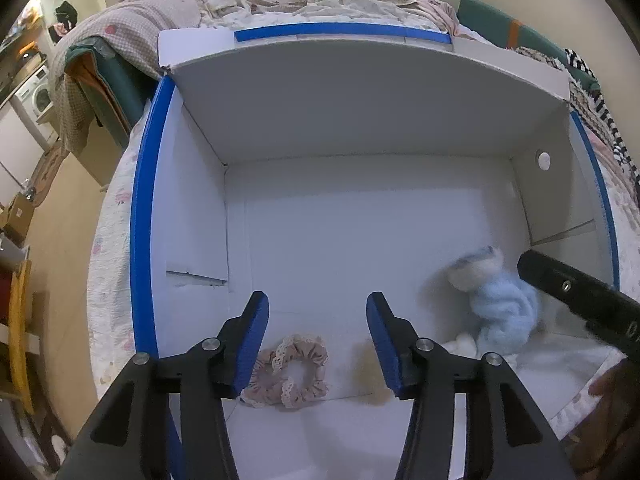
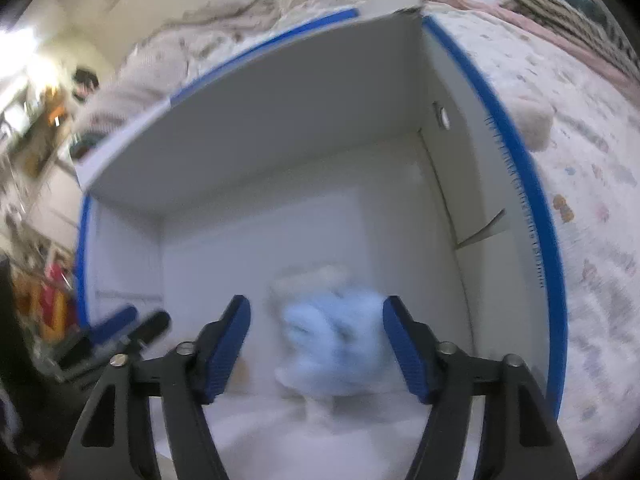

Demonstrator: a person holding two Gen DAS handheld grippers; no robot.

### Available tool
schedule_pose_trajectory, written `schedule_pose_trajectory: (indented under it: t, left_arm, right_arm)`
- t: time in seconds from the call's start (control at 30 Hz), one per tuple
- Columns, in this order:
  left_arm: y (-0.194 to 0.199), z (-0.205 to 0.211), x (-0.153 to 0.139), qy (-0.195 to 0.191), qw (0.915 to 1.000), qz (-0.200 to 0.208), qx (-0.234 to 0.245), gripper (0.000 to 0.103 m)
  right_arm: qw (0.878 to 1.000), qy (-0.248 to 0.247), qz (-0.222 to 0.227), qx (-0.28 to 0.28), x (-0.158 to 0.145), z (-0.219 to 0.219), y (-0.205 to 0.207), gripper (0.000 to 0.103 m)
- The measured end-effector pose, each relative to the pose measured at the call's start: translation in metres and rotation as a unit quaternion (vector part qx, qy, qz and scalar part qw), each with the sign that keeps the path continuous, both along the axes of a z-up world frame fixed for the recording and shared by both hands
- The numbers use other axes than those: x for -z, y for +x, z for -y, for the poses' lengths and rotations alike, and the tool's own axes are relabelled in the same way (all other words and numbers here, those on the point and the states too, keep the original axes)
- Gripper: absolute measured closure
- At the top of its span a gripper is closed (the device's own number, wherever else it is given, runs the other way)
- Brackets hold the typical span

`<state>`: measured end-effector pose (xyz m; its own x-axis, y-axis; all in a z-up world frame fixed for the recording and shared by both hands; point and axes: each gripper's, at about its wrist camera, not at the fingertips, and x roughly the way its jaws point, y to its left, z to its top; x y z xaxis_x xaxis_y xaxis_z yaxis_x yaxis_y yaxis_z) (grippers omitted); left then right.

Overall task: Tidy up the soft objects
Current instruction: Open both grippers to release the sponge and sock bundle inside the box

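Left gripper (image 1: pixel 318 344): hung over the near end of the box, fingers spread wide, nothing between them.
Right gripper (image 2: pixel 316 344): fingers apart too, blue pads either side of the plush but, as far as the blur allowed, not touching it.
Box (image 1: pixel 360 112): white cardboard with blue-taped rims, open-topped, sat on the bed.
Blue plush toy (image 1: pixel 500 304): sat on the box floor at the right side, just ahead of the right gripper; pale head up toward the far wall, body nearer. Long axis unclear, too smeared.
Pink scrunchie (image 1: pixel 290 372): lay flat on the box floor directly under the left gripper, nearer its left finger.
Key relation: plush dead ahead of the right gripper, scrunchie below the left one, so each had its own nearer piece.
Count: one plush, one scrunchie, one box, two grippers.
White fluff by the plush's base: couldn't tell what it was.
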<state>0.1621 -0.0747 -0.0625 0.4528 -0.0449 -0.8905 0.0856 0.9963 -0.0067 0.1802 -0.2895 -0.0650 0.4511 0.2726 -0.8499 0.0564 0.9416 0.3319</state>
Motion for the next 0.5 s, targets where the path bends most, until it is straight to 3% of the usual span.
schedule_pose_trajectory:
  t: [0.07,0.1,0.13,0.2,0.5]
  left_arm:
    - [-0.001,-0.001,-0.003,-0.004,1.0000,0.003,0.000,0.049]
    - [0.000,-0.002,-0.003,-0.002,1.0000,0.005,-0.001,0.041]
    - [0.000,-0.002,-0.005,0.001,1.0000,0.009,-0.003,0.035]
    - [-0.003,-0.003,-0.009,0.006,0.9998,0.020,-0.006,0.035]
    - [-0.003,-0.006,-0.018,0.010,0.9994,0.027,-0.020,0.035]
  right_arm:
    - [1.000,0.025,0.007,0.008,-0.002,0.006,0.000,0.025]
    - [0.999,0.042,0.007,0.010,-0.002,0.007,0.001,0.023]
    - [0.998,0.061,0.005,0.013,-0.001,0.009,0.001,0.017]
    - [0.997,0.079,0.004,0.023,-0.002,0.012,0.001,0.001]
    - [0.994,0.090,0.053,0.015,-0.018,0.003,-0.002,0.000]
